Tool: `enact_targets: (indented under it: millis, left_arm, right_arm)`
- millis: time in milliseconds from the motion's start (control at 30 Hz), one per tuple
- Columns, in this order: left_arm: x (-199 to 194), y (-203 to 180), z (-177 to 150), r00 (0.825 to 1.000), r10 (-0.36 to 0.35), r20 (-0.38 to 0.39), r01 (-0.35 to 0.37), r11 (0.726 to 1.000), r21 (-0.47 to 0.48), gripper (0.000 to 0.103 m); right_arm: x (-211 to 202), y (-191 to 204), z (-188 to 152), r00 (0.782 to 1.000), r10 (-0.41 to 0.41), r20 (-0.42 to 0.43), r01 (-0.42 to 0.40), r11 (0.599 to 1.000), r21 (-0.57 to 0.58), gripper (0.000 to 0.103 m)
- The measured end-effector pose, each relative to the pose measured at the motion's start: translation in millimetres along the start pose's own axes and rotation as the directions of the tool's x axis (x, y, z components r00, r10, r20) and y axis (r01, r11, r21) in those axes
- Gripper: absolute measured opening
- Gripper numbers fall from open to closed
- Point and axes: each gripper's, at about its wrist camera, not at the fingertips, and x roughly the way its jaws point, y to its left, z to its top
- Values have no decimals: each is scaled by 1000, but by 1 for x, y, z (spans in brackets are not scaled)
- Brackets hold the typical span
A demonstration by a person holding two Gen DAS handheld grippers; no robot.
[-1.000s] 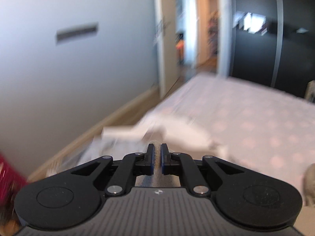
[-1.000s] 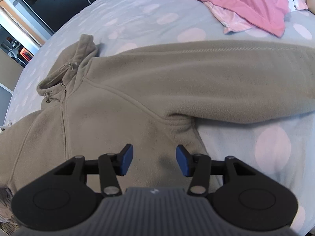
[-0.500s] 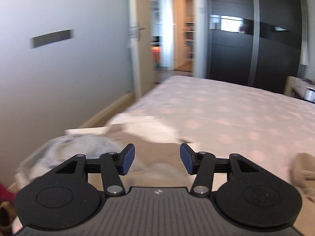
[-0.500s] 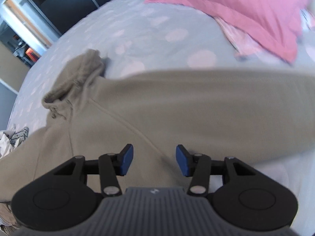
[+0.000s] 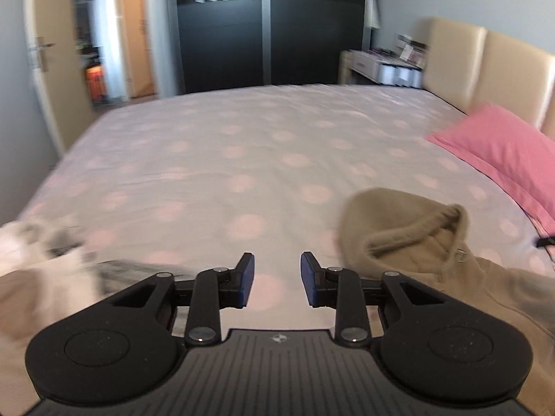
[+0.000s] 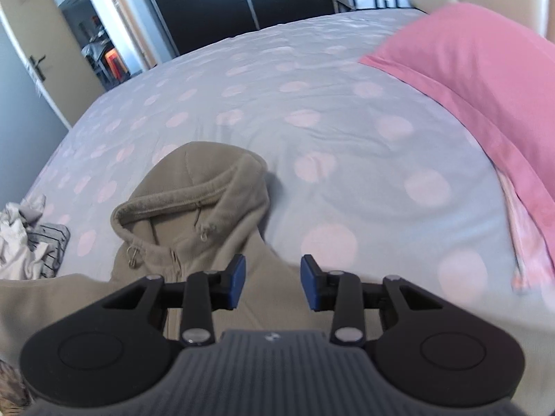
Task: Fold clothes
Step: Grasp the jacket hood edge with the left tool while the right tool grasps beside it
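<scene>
Pink pillow (image 6: 478,69), pale laundry heap (image 6: 20,242), black wardrobe (image 5: 263,24)

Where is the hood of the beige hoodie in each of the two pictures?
Left wrist view: the hood lies right of centre, just beyond the right tong.
Right wrist view: the hood lies left of centre, above the left tong.
Shared landmark: the pink pillow, at the right edge in both views.
</scene>
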Motion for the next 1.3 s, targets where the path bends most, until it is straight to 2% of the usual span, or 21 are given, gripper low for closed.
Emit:
enact_targets:
  millis: [100, 233, 267, 300, 333, 467, 567, 633, 667, 700, 733, 800, 833, 933, 1033, 1100, 1133, 1200, 1300]
  left_arm:
    - [53, -29, -5, 996, -46, -77, 49, 998, 36, 33]
    - [111, -61, -11, 987, -50, -150, 63, 995, 83, 37]
    - [122, -67, -12, 987, -45, -157, 61, 993, 98, 41]
    - [130, -72, -11, 987, -43, -157, 60, 992, 109, 43]
    - [136, -76, -11, 987, -41, -155, 60, 991, 119, 44]
    - [160, -85, -8, 988, -25, -150, 47, 988, 146, 46]
    - [175, -90, -6, 989, -21, -149, 46, 986, 162, 46]
    - [189, -95, -6, 983, -28, -182, 62, 981, 183, 38]
    - [195, -97, -8, 981, -18, -192, 57, 977, 203, 29]
    - [198, -100, -9, 983, -10, -185, 51, 974, 221, 23]
    - [200, -101, -11, 985, -3, -174, 45, 971, 237, 19]
    - [199, -100, -13, 989, -17, -144, 51, 970, 238, 11]
    - [197, -98, -14, 991, -26, -128, 56, 970, 236, 10]
    - [192, -92, -20, 993, -53, -108, 81, 959, 273, 9]
    - [193, -84, -31, 990, -62, -124, 95, 956, 278, 9]
    - [200, -80, -39, 987, -61, -149, 99, 958, 268, 9]
    - [204, -79, -43, 985, -60, -162, 102, 960, 262, 9]
    - [210, -80, -49, 984, -47, -174, 92, 962, 258, 9]
    - [210, -83, -48, 984, -37, -172, 83, 960, 269, 9]
  right_arm:
    - [30, 13, 16, 1000, -10, 4, 10, 998, -67, 41]
    - [70, 28, 36, 1000, -25, 6, 26, 993, -116, 44]
    - [79, 31, 43, 1000, -29, 5, 30, 993, -116, 47]
    - [87, 34, 49, 999, -34, 4, 34, 993, -115, 55]
    - [96, 38, 55, 999, -37, 7, 38, 993, -114, 56]
    - [128, 55, 74, 998, -60, 19, 62, 985, -160, 56]
    - [153, 68, 81, 993, -113, 17, 114, 964, -238, 56]
    - [166, 72, 81, 990, -143, 15, 141, 949, -283, 51]
    - [169, 72, 79, 989, -150, 17, 148, 941, -303, 48]
    - [171, 73, 77, 988, -155, 20, 153, 933, -325, 40]
    - [173, 73, 76, 987, -161, 23, 159, 924, -347, 26]
    - [173, 73, 71, 988, -153, 38, 155, 904, -397, 19]
    - [168, 73, 69, 990, -130, 53, 140, 892, -429, 16]
    - [154, 68, 55, 994, -68, 83, 102, 832, -545, 13]
    - [147, 60, 35, 996, -26, 81, 73, 750, -658, 12]
    - [151, 53, 18, 998, -22, 62, 60, 689, -722, 11]
    - [158, 48, 11, 998, -41, 41, 58, 673, -738, 11]
    - [173, 39, -2, 997, -74, -2, 47, 660, -750, 10]
    - [185, 37, -11, 996, -86, 4, 62, 678, -732, 10]
